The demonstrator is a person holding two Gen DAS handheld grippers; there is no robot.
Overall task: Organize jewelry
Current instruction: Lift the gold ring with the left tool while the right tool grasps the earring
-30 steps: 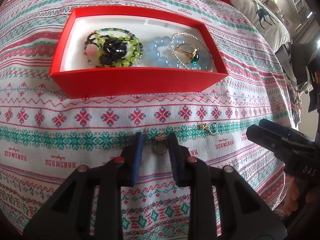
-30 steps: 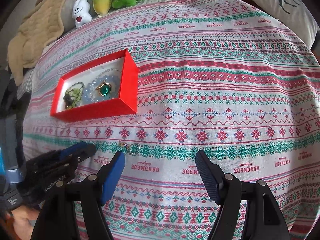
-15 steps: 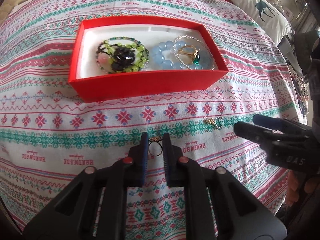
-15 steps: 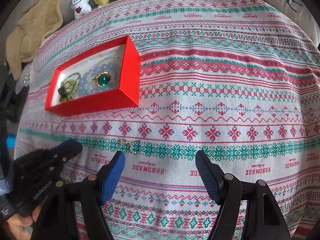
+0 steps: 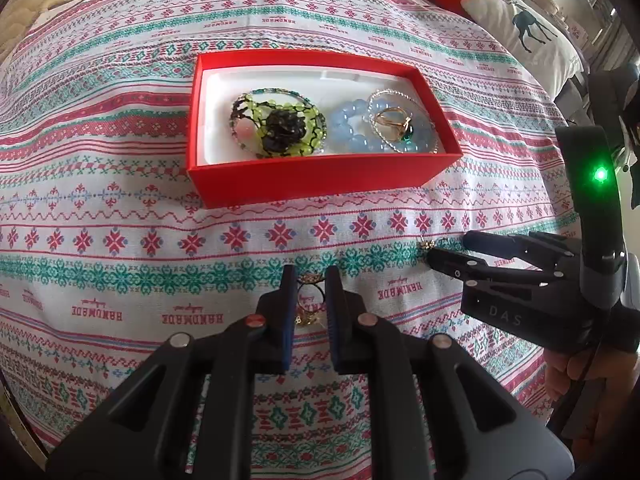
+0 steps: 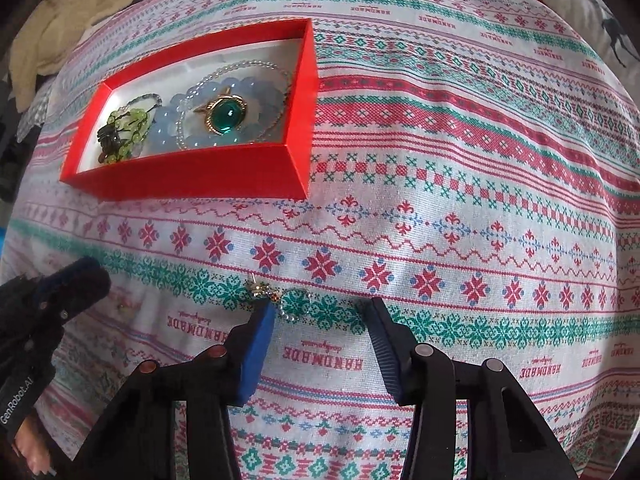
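Patterned cloth (image 5: 120, 208) covers the whole work surface. Red box (image 5: 320, 178) sits at upper centre of the left wrist view and holds a green bead bracelet (image 5: 280, 124), a blue bead bracelet (image 5: 352, 136) and a green-stone ring (image 6: 224, 114). Left gripper (image 5: 311, 280), low centre, is closed narrowly on a gold ring (image 5: 310, 300). Right gripper (image 6: 320, 312) is spread wide; a small earring (image 6: 276, 296) lies on the cloth at its left fingertip, whether touching it is unclear.

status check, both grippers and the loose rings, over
Left gripper shut on gold ring, on the cloth. Right gripper open, fingers astride small silver ring. Red box ahead, path clear.
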